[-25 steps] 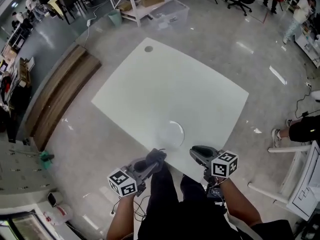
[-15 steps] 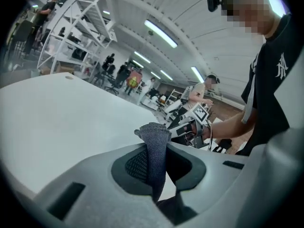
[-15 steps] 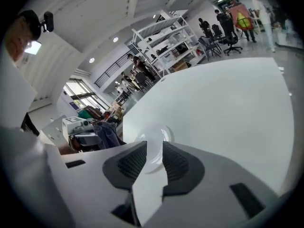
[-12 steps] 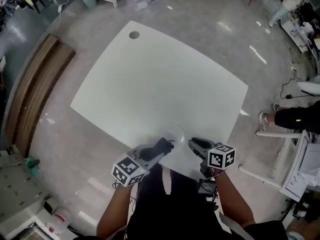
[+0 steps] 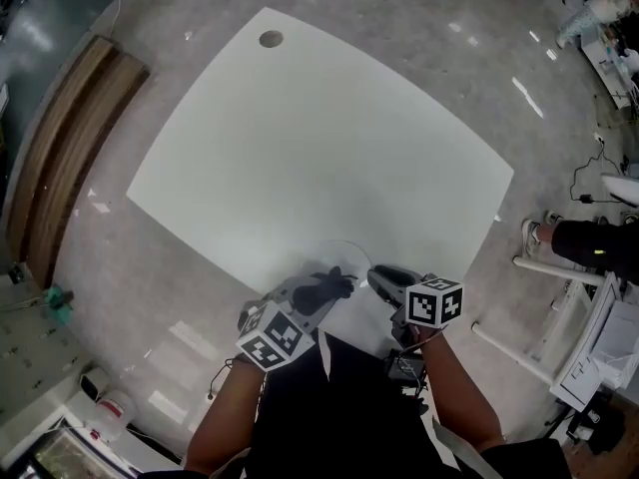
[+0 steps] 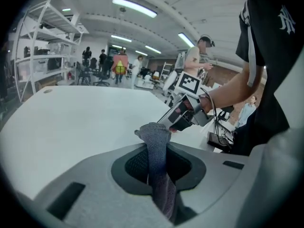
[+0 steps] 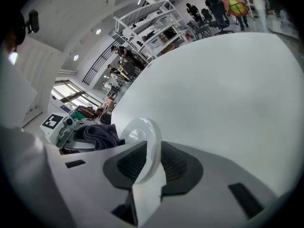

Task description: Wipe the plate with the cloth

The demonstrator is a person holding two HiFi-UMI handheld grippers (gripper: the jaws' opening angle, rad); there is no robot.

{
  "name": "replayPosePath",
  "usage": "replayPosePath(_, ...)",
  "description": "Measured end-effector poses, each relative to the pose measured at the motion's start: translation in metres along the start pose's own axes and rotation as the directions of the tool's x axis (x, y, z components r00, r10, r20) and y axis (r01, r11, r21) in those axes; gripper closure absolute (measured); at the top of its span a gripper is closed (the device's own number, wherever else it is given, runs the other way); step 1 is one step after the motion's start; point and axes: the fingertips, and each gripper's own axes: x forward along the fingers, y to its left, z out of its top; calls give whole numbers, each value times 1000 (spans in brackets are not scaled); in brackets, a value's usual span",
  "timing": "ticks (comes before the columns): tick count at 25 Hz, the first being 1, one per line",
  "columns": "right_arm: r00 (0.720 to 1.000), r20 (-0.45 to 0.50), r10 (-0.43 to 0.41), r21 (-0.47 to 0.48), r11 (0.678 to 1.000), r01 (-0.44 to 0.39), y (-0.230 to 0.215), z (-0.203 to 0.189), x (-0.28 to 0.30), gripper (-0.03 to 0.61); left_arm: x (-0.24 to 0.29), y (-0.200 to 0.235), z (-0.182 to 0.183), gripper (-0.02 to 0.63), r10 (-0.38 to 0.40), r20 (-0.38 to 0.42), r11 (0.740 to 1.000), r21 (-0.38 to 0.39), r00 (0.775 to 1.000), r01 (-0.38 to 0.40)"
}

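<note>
While the left hand-held gripper pinches cloth, the right clamps the plate; white table, glossy grey floor.

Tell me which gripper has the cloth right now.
The left gripper: its jaws are shut on the dark grey cloth. The right gripper instead clamps the rim of the white plate.

White plate on edge, rim in right gripper; grey cloth bunched in left gripper, beside plate.
</note>
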Motion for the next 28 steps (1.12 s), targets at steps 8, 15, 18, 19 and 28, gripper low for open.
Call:
replayPosePath(8, 999, -39, 25, 11, 1000, -24, -1, -2, 10, 532, 26, 8, -4, 560, 67, -124, 985, 168, 990, -45)
replayPosePath(15, 999, -30, 25, 22, 999, -24, 1, -2, 11, 546, 42, 33, 0, 560, 187, -184, 931, 346, 965, -114)
replayPosePath(18, 1000, -25, 18, 29, 999, -17, -2, -2, 10, 548, 46, 42, -1, 561, 221, -207, 907, 403, 953, -123)
replayPosePath(19, 1000, -21, 13, 31, 999, -13, -2, -1, 9, 549, 46, 45, -2, 560, 229, -213, 903, 411, 950, -125)
replayPosePath(28, 999, 26, -21, 49, 999, 19, -4, 0, 8, 552, 5, 48, -33, 561, 262, -280, 912, 385, 924, -143)
